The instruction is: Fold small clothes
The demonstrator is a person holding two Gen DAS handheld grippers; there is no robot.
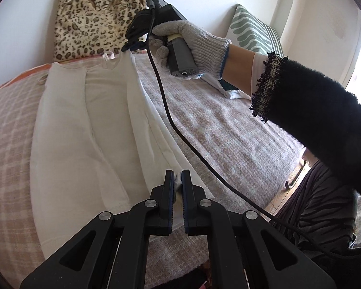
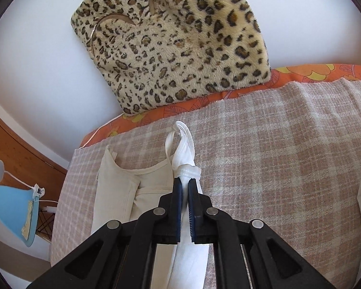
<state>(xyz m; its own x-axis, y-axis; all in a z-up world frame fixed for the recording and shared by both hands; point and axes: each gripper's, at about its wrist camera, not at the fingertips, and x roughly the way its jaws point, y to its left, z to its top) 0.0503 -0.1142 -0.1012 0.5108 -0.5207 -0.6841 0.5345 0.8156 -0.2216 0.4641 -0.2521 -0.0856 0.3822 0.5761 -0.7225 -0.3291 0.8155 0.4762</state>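
Observation:
A small white sleeveless top (image 1: 89, 130) lies lengthwise on a pink checked blanket (image 1: 228, 130), its left part folded inward. My left gripper (image 1: 177, 178) is shut on the garment's near right hem corner, with white cloth bunched between the pads. My right gripper (image 1: 130, 45), held by a gloved hand (image 1: 195, 41), pinches the far right shoulder strap and lifts that edge. In the right wrist view the right gripper (image 2: 184, 181) is shut on the white top (image 2: 187, 166), the strap loop sticking out past the fingertips.
A leopard-print cushion (image 2: 178, 48) leans against the white wall at the bed's far edge, on an orange flowered sheet (image 2: 300, 72). A green striped pillow (image 1: 252, 31) stands at the far right. A black cable (image 1: 170, 120) hangs across the blanket. A blue lamp (image 2: 14, 212) stands left of the bed.

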